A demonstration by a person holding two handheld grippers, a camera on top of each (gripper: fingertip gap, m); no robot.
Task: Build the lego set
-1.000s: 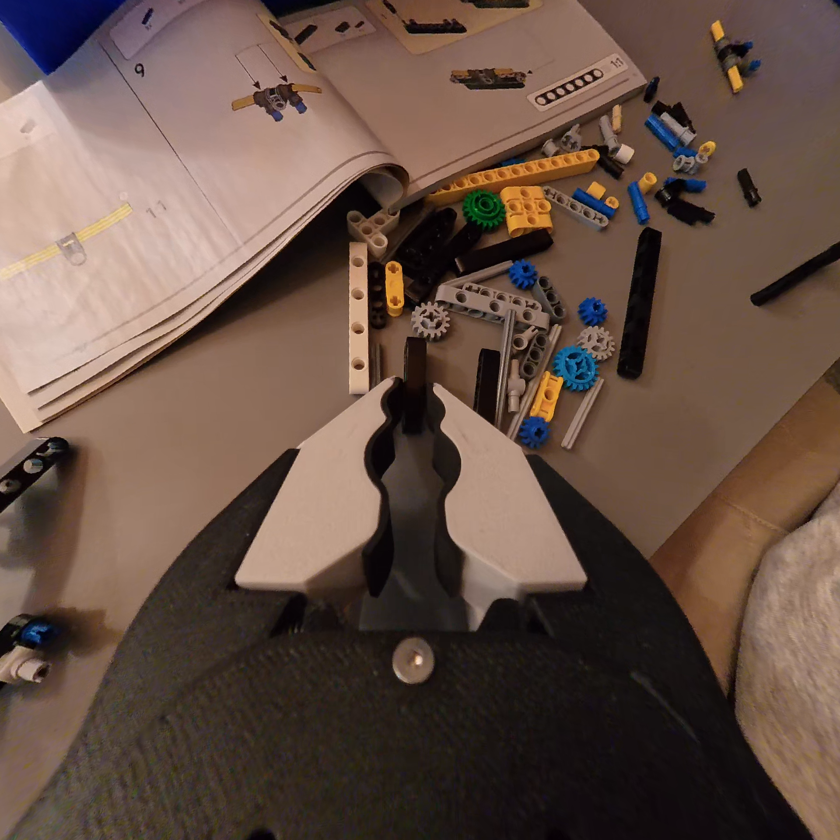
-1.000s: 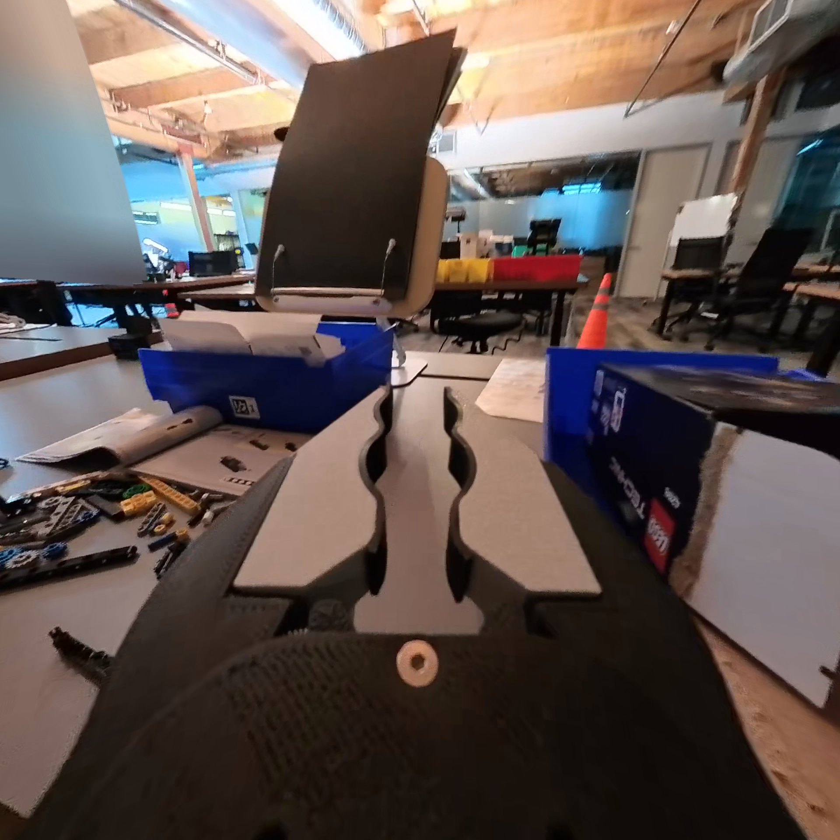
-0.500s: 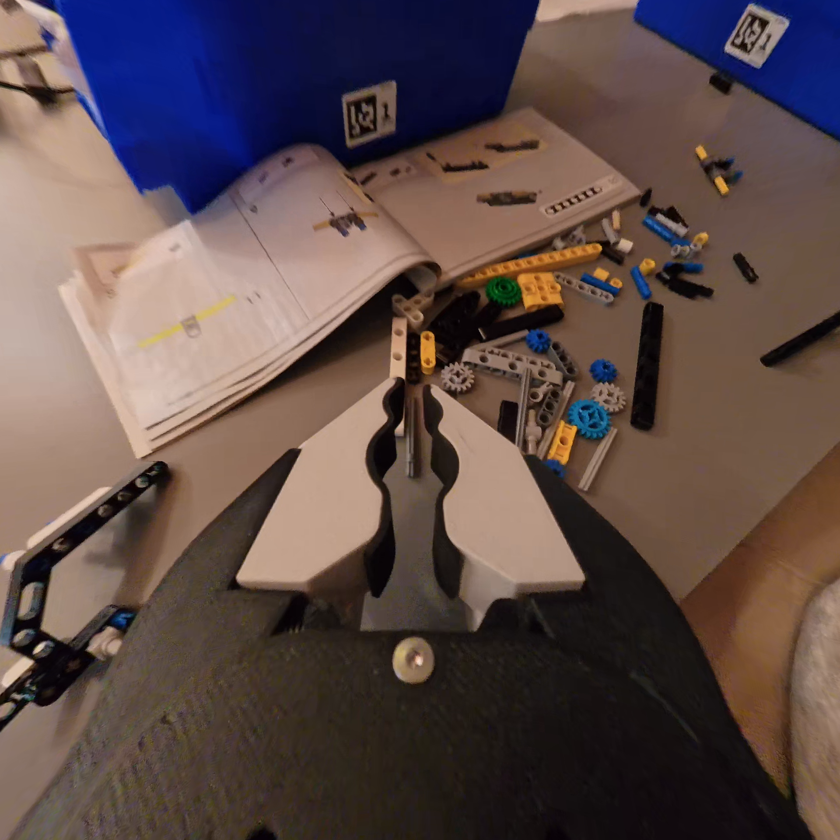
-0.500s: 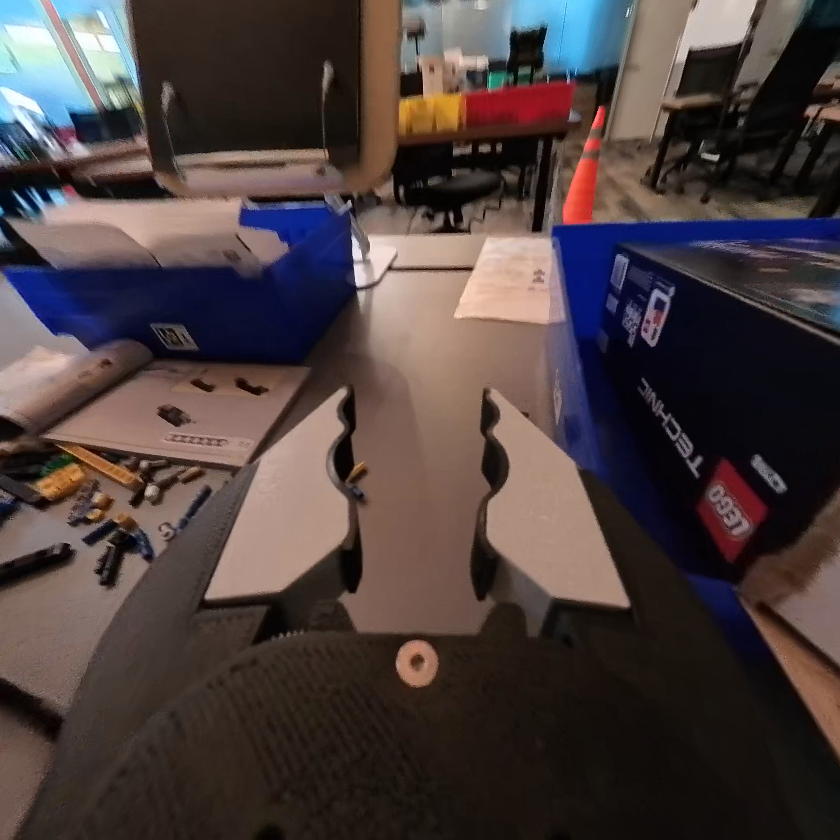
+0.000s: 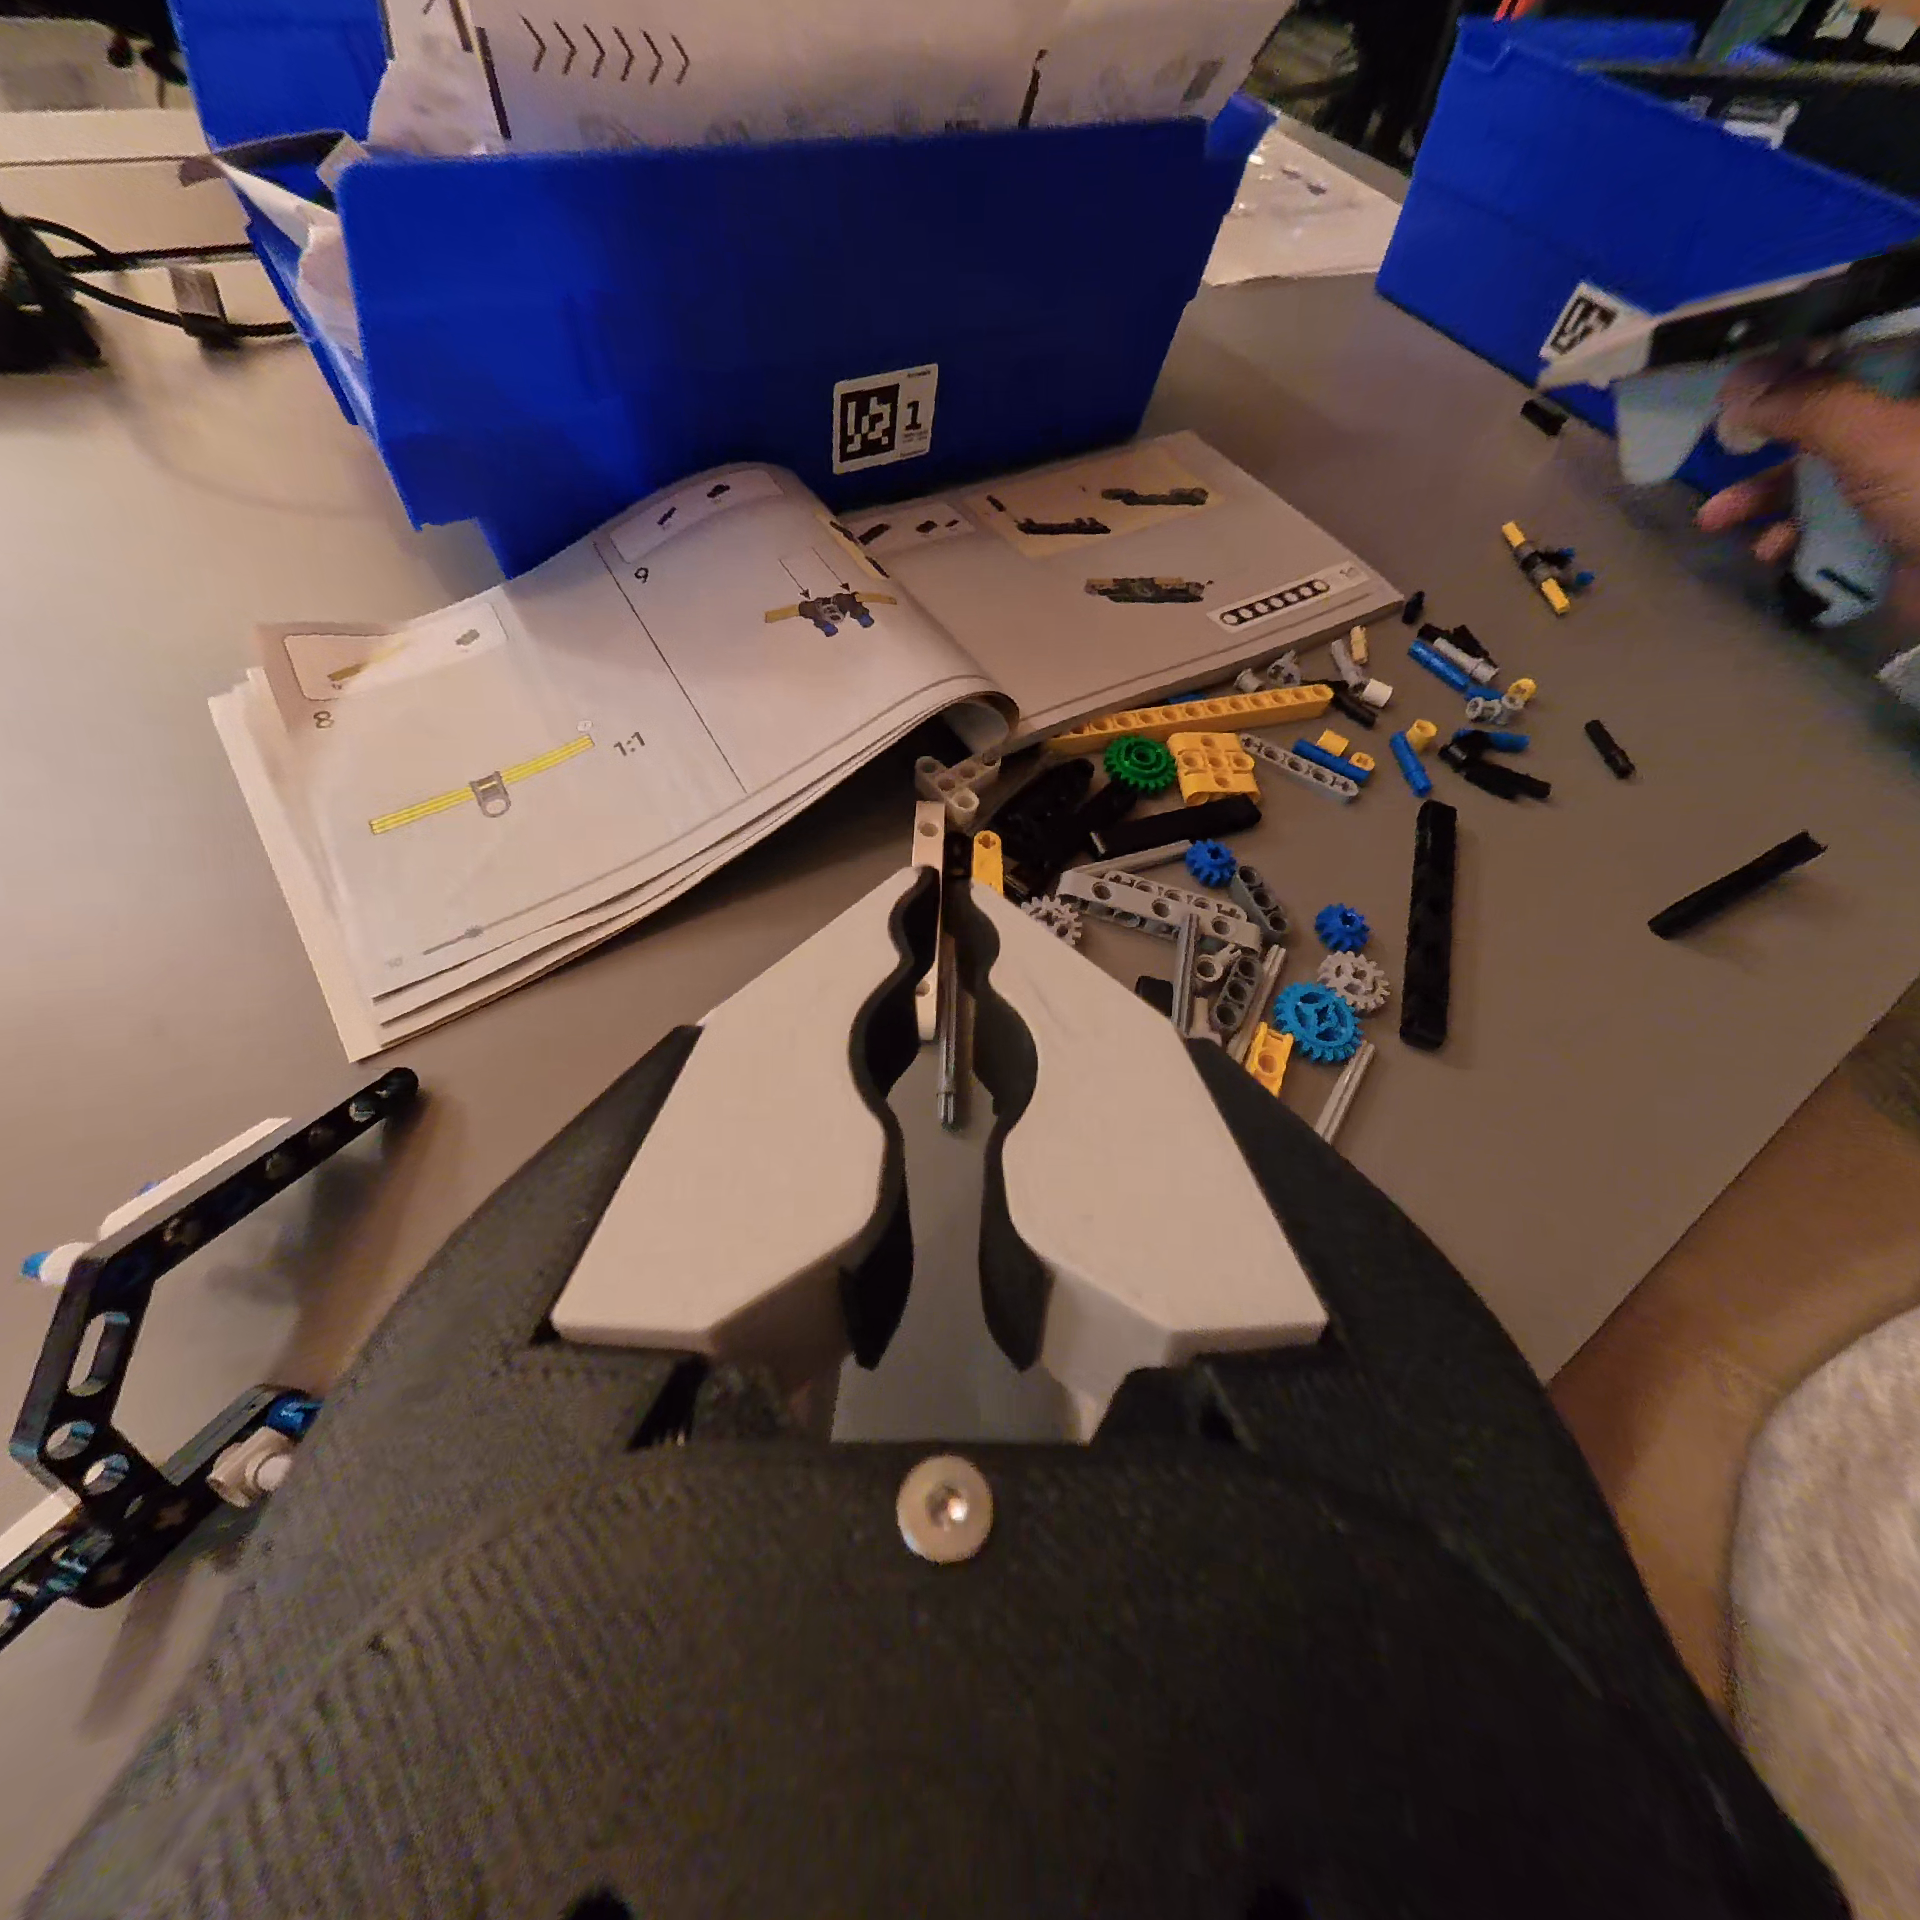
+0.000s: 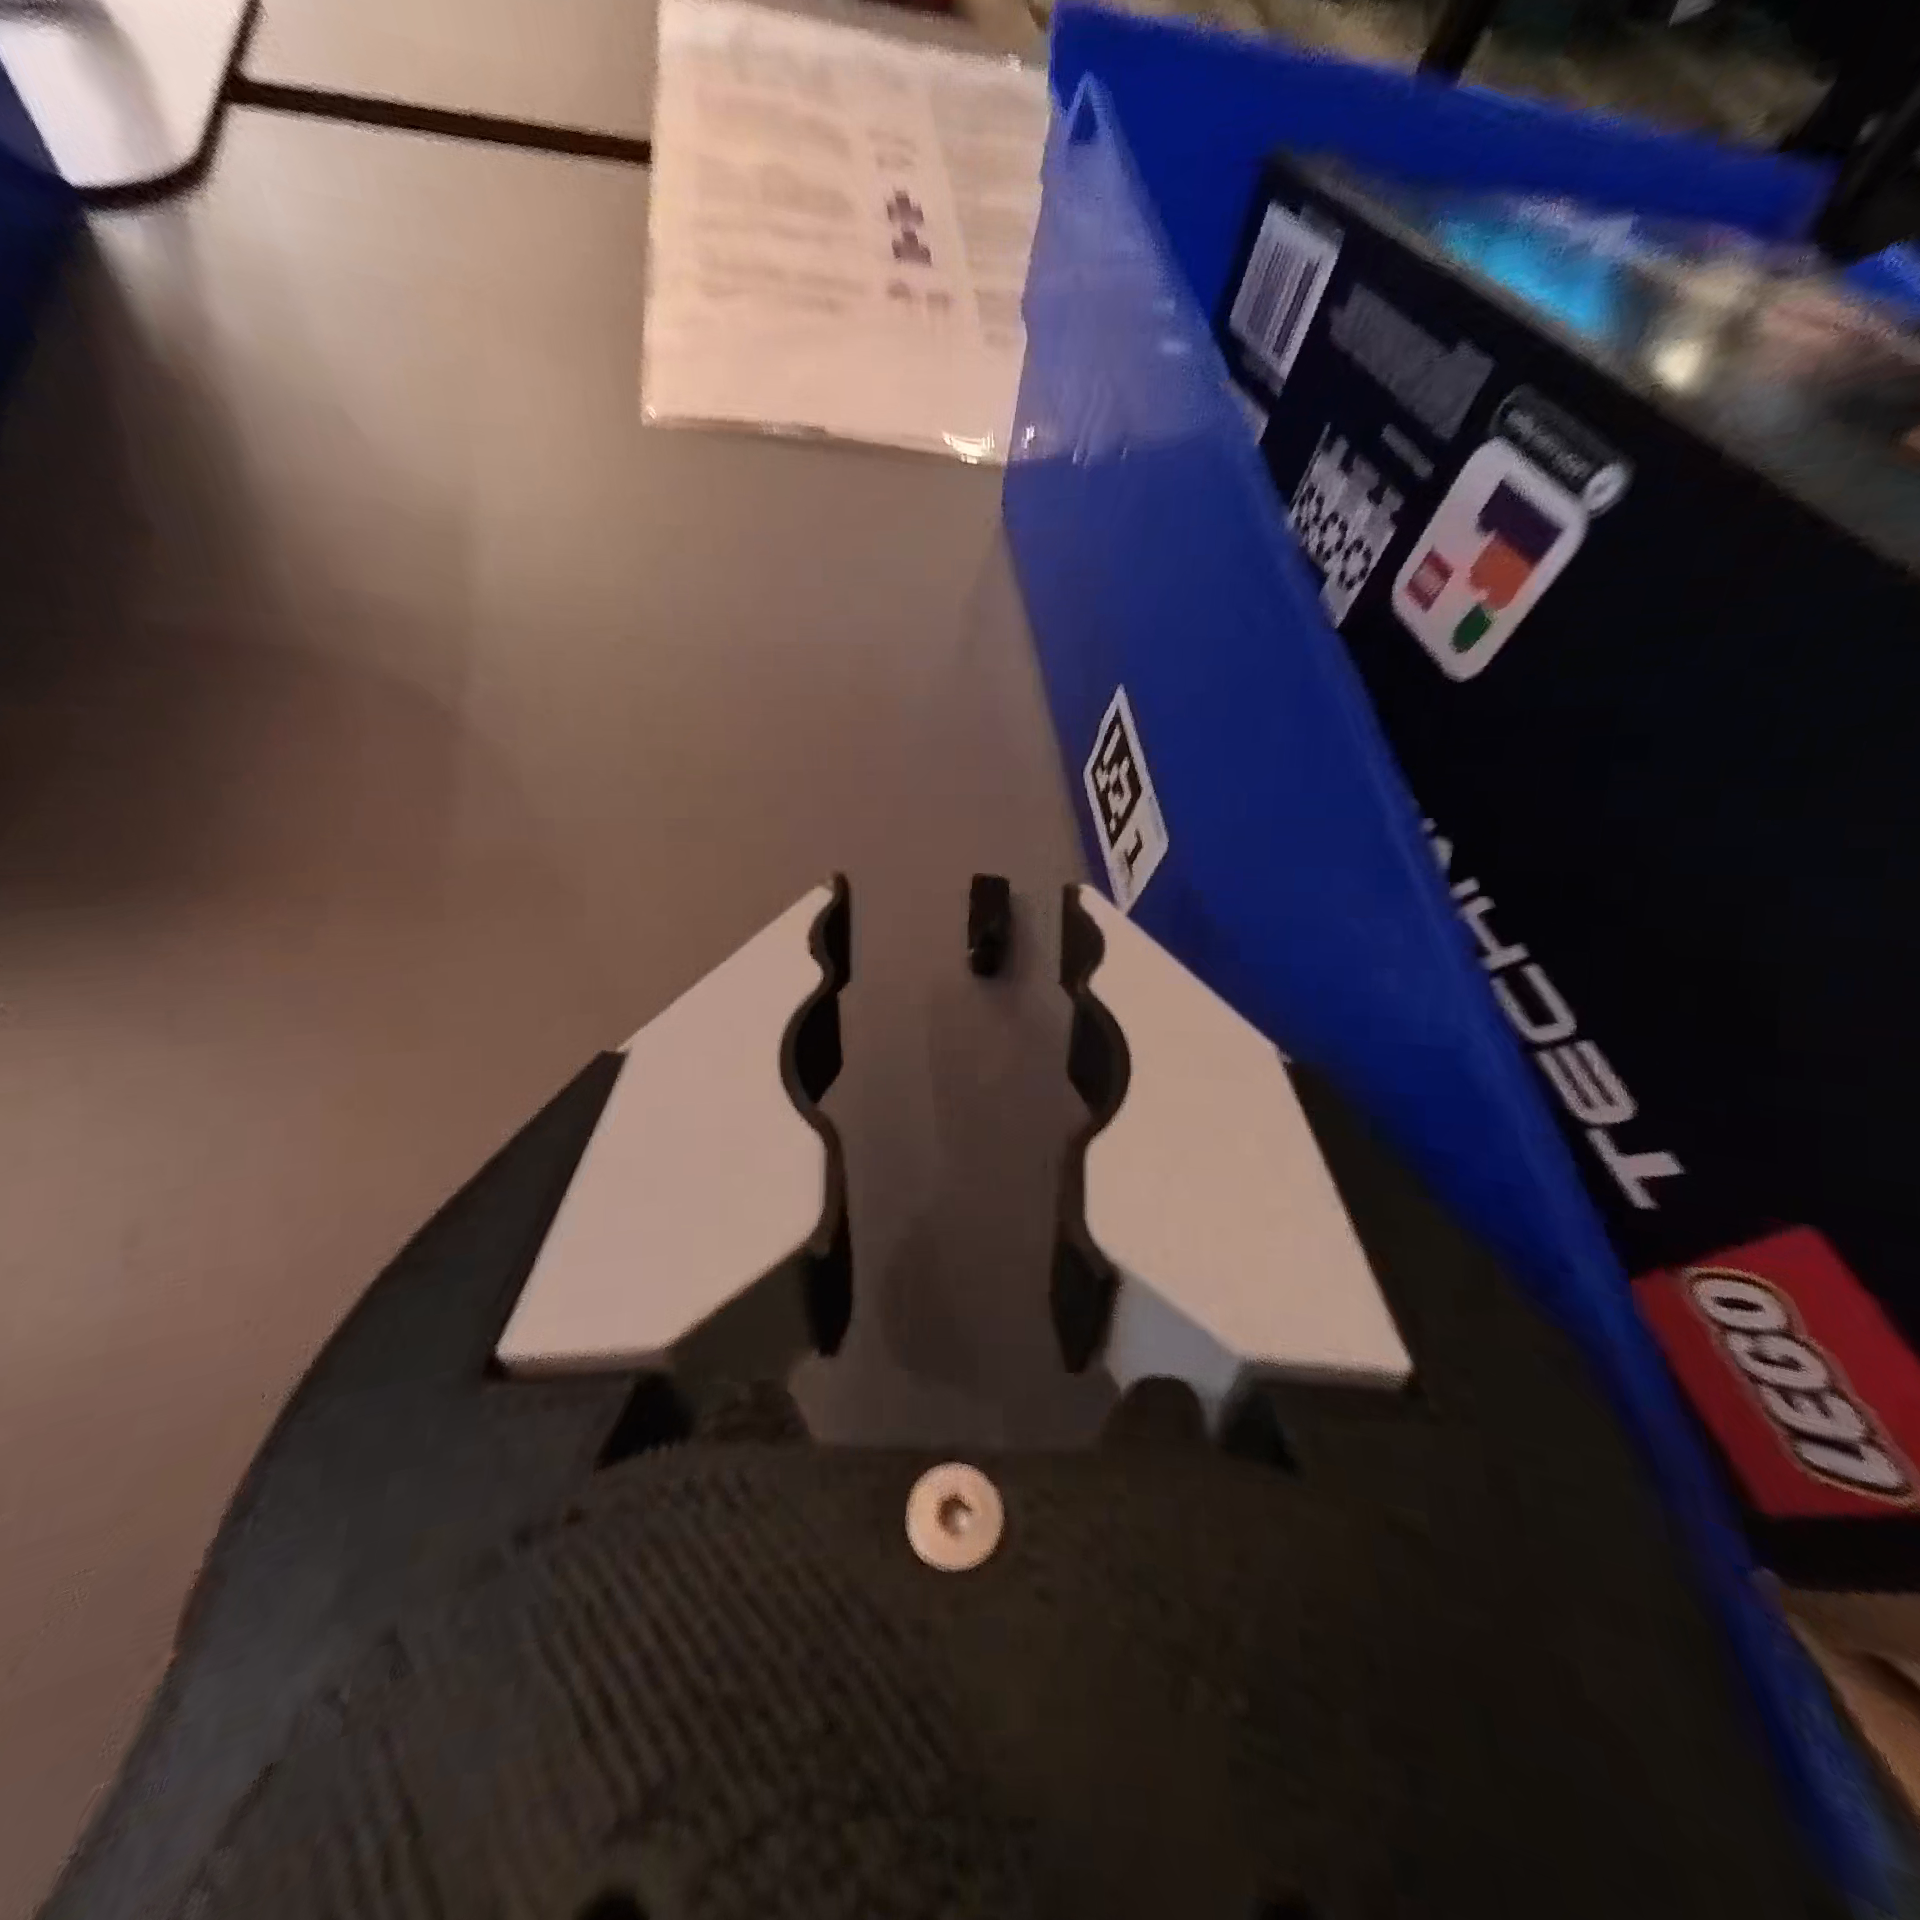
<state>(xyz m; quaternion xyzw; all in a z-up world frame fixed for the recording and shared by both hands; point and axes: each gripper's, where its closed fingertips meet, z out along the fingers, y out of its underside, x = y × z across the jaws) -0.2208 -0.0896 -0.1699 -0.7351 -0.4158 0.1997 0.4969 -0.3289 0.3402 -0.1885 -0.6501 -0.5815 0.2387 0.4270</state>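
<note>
In the left wrist view, loose Lego parts (image 5: 1247, 883) lie in a pile right of the open instruction booklet (image 5: 623, 727). My left gripper (image 5: 945, 883) hovers above the pile's left end with its tips almost touching, and I see nothing in it. A thin grey axle (image 5: 948, 1039) shows through the slit, lying on the table beside a white beam (image 5: 928, 831). A part-built black frame (image 5: 104, 1351) lies at the left. My right gripper (image 6: 956, 904) is open, low over the table, with a small black pin (image 6: 987, 925) lying between its fingertips.
A blue bin (image 5: 727, 312) full of paper stands behind the booklet. A second blue bin (image 6: 1195, 727) holding the black set box (image 6: 1662, 831) stands close on the right gripper's right. A paper sheet (image 6: 831, 208) lies beyond. A hand (image 5: 1808, 457) shows blurred at the upper right. The table edge (image 5: 1662, 1247) runs diagonally at the lower right. My right fingertips sit around 45 cm from my left ones.
My left gripper has pulled up and back from the pile. My right gripper has opened and tipped down from the room to the table beside the blue bin, over the black pin.
</note>
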